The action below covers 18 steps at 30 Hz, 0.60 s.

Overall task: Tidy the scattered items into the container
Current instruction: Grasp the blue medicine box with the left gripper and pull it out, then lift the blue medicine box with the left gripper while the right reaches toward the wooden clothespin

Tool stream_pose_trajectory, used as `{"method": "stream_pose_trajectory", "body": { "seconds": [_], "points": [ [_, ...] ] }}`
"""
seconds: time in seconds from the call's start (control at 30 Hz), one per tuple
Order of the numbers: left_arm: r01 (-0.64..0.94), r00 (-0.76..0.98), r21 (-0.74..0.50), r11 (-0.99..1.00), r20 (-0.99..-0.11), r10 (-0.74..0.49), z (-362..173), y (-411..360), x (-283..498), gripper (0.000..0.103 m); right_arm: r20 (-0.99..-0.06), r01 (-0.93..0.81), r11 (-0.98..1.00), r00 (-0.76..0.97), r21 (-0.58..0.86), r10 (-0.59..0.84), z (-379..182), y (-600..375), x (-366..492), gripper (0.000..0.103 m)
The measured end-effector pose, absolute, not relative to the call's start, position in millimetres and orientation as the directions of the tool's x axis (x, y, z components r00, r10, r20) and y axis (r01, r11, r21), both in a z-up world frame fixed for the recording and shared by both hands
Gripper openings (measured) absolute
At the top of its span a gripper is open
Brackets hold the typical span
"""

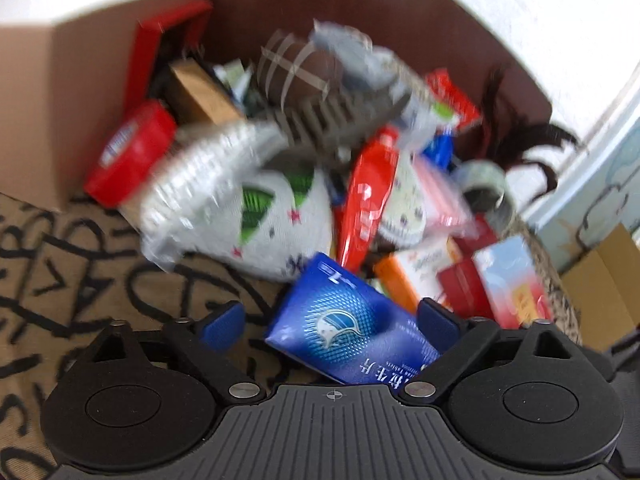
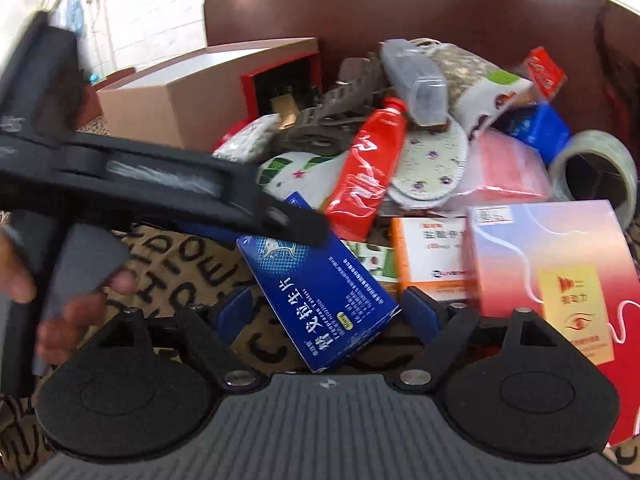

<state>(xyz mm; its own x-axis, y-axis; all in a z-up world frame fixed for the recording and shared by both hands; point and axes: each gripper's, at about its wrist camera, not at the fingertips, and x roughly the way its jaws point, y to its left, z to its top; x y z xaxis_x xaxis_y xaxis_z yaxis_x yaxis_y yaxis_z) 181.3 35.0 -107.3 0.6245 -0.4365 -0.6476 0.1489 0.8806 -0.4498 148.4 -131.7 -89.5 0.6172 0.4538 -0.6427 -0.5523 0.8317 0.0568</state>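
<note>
A blue medicine box point(image 1: 352, 332) lies tilted on a tan cloth printed with black letters, at the near edge of a pile of items. My left gripper point(image 1: 330, 322) is open around it: the box sits close to the right pad point(image 1: 438, 320) and well clear of the left pad point(image 1: 222, 326). In the right wrist view the same blue box point(image 2: 320, 280) also lies between the fingers of my open right gripper point(image 2: 328, 312). There the left gripper point(image 2: 296, 220) comes in from the left, over the box's far end. A cardboard box point(image 1: 60, 92) stands at the back left.
The pile holds a red tube point(image 2: 368, 172), a white patterned pouch point(image 1: 256, 216), a brown hair clip point(image 1: 340, 116), a tape roll point(image 2: 596, 172), an orange-and-white medicine box point(image 2: 432, 256) and a pink-red box point(image 2: 560, 272). A red open box point(image 2: 280, 80) adjoins the cardboard box. A brown panel point(image 2: 400, 8) backs everything.
</note>
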Motion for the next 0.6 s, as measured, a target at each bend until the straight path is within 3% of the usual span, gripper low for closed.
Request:
{"method": "stream_pose_trajectory", "body": {
  "seconds": [0.23, 0.33, 0.43, 0.6],
  "points": [
    [0.152, 0.639, -0.273, 0.950, -0.706, -0.305, -98, 44, 147, 0.089, -0.674, -0.671, 0.722, 0.456, 0.168, 0.581, -91, -115, 128, 0.085],
    [0.074, 0.642, -0.276, 0.958, -0.722, -0.257, -97, 65, 130, 0.089, -0.647, -0.755, 0.613, 0.351, 0.232, 0.677, -88, -105, 112, 0.082],
    [-0.036, 0.652, -0.263, 0.964, -0.737, -0.177, -91, 84, 118, 0.090, -0.637, -0.727, 0.683, 0.493, 0.072, 0.592, -79, -105, 108, 0.083],
    [-0.050, 0.642, -0.220, 0.974, -0.755, -0.137, -83, 80, 124, 0.091, -0.674, -0.640, 0.768, 0.554, 0.030, 0.488, -79, -111, 138, 0.083]
  ]
}}
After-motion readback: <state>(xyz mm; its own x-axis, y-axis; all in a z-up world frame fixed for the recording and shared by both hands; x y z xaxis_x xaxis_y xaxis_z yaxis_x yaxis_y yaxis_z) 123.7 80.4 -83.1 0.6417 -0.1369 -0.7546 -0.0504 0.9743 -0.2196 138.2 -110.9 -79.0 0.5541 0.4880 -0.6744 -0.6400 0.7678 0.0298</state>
